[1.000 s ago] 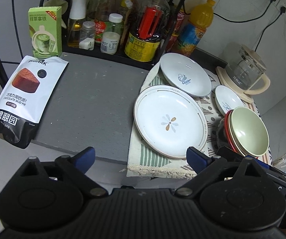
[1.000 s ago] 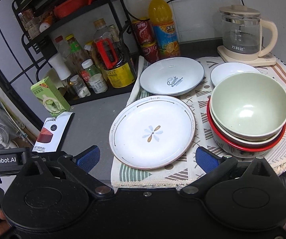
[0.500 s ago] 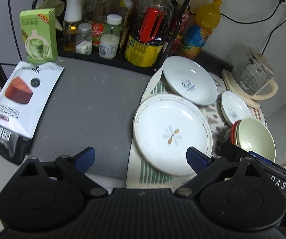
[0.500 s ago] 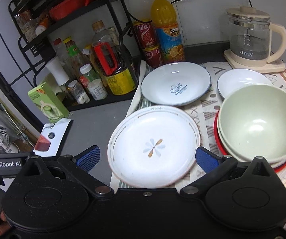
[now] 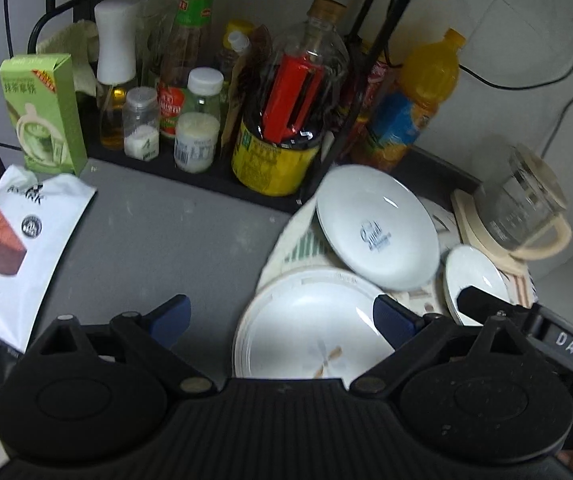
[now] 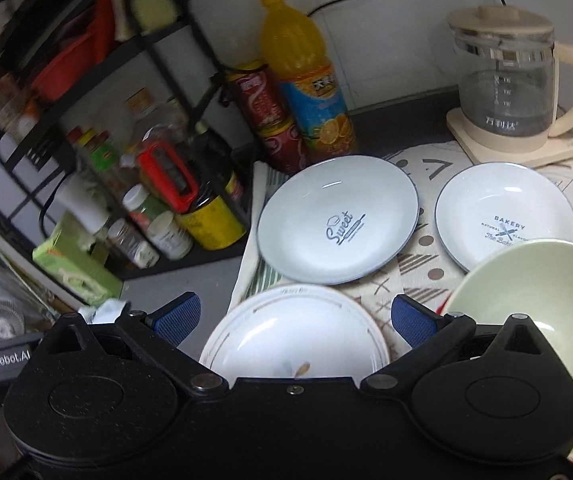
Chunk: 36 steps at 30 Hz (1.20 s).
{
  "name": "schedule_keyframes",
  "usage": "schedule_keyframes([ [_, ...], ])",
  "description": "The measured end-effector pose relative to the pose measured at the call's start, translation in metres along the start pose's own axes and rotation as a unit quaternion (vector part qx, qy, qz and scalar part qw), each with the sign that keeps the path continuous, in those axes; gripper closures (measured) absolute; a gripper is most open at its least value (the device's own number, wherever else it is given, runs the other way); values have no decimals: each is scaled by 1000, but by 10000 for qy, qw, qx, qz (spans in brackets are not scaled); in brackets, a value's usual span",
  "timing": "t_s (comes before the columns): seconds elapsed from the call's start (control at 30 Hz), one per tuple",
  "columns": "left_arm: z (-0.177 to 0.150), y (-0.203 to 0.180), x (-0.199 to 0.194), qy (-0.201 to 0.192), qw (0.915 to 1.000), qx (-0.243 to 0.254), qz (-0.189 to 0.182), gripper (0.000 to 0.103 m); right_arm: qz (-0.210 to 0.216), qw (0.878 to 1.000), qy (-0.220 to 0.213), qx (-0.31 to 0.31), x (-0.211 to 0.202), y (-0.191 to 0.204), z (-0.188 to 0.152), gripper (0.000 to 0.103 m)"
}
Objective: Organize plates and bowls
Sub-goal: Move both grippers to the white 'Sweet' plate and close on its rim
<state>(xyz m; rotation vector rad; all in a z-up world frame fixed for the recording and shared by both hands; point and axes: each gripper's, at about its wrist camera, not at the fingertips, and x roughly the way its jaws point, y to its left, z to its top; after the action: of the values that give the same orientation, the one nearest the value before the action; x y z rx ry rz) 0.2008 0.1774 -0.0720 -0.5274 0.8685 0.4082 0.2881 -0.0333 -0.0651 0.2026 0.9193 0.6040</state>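
A large white flower plate point(image 5: 310, 332) point(image 6: 294, 332) lies on the patterned cloth point(image 6: 418, 252), just beyond both grippers. Behind it sits a white "Sweet" plate point(image 5: 374, 228) point(image 6: 338, 220), and to its right a smaller "Bakery" plate point(image 5: 474, 276) point(image 6: 502, 216). A green bowl point(image 6: 534, 292) tops a stack at the right. My left gripper point(image 5: 282, 316) is open and empty above the flower plate's near left edge. My right gripper point(image 6: 294, 316) is open and empty over the same plate.
A black rack point(image 5: 214, 176) with bottles and jars stands at the back left. A green box point(image 5: 44, 116) and a snack bag point(image 5: 14, 248) lie on the grey counter point(image 5: 174, 240). A glass kettle point(image 6: 506, 84) and an orange juice bottle point(image 6: 306, 76) stand at the back.
Both grippers have moved forward and lower toward the plates; the flower plate now sits partly under their bodies. Both stay open. No dish has moved.
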Motion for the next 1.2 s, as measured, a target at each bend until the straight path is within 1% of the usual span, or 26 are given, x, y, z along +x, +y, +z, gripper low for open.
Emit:
schedule_keyframes([
  [0.03, 4, -1, 5, 7, 10000, -42, -7, 7, -2, 10000, 27, 31, 4, -4, 5, 2],
  [0.13, 13, -6, 20, 26, 9999, -153, -63, 9, 15, 9999, 114, 107, 16, -15, 20, 10],
  [0.2, 18, -10, 30, -16, 9998, -196, -66, 9, 45, 9994, 214, 261, 25, -25, 30, 20],
  [0.37, 28, -15, 58, 85, 9988, -412, -232, 15, 8, 9968, 415, 677, 45, -56, 53, 34],
  [0.4, 30, -16, 65, 127, 9984, -453, -300, 17, -10, 9962, 447, 741, 48, -61, 58, 36],
  [0.43, 31, -18, 71, 168, 9981, -490, -331, 23, -32, 9957, 487, 790, 53, -66, 62, 37],
  [0.47, 32, -20, 77, 198, 9978, -529, -343, 27, -45, 9952, 528, 819, 56, -70, 65, 39],
  [0.5, 34, -21, 84, 234, 9975, -567, -353, 34, -64, 9945, 591, 861, 61, -75, 69, 41],
  [0.53, 35, -22, 90, 267, 9971, -612, -352, 38, -73, 9936, 655, 914, 66, -79, 72, 42],
  [0.63, 39, -26, 106, 302, 9964, -706, -350, 45, -88, 9901, 874, 1093, 82, -89, 78, 47],
  [0.7, 40, -30, 116, 312, 9964, -718, -315, 45, -81, 9881, 1014, 1151, 92, -93, 81, 53],
  [0.77, 41, -32, 126, 345, 9963, -739, -278, 49, -100, 9865, 1151, 1164, 103, -97, 82, 56],
  [0.8, 42, -33, 132, 395, 9960, -762, -265, 52, -146, 9858, 1212, 1152, 109, -98, 82, 59],
  [0.9, 42, -35, 147, 514, 9950, -816, -268, 57, -267, 9849, 1365, 1028, 122, -100, 84, 64],
  [1.07, 42, -38, 166, 644, 9935, -909, -223, 63, -360, 9804, 1622, 1063, 142, -110, 88, 66],
  [1.13, 43, -37, 174, 703, 9922, -1000, -261, 72, -402, 9786, 1701, 1087, 150, -113, 89, 66],
  [1.2, 44, -36, 180, 756, 9914, -1043, -241, 74, -451, 9761, 1801, 1129, 159, -116, 90, 67],
])
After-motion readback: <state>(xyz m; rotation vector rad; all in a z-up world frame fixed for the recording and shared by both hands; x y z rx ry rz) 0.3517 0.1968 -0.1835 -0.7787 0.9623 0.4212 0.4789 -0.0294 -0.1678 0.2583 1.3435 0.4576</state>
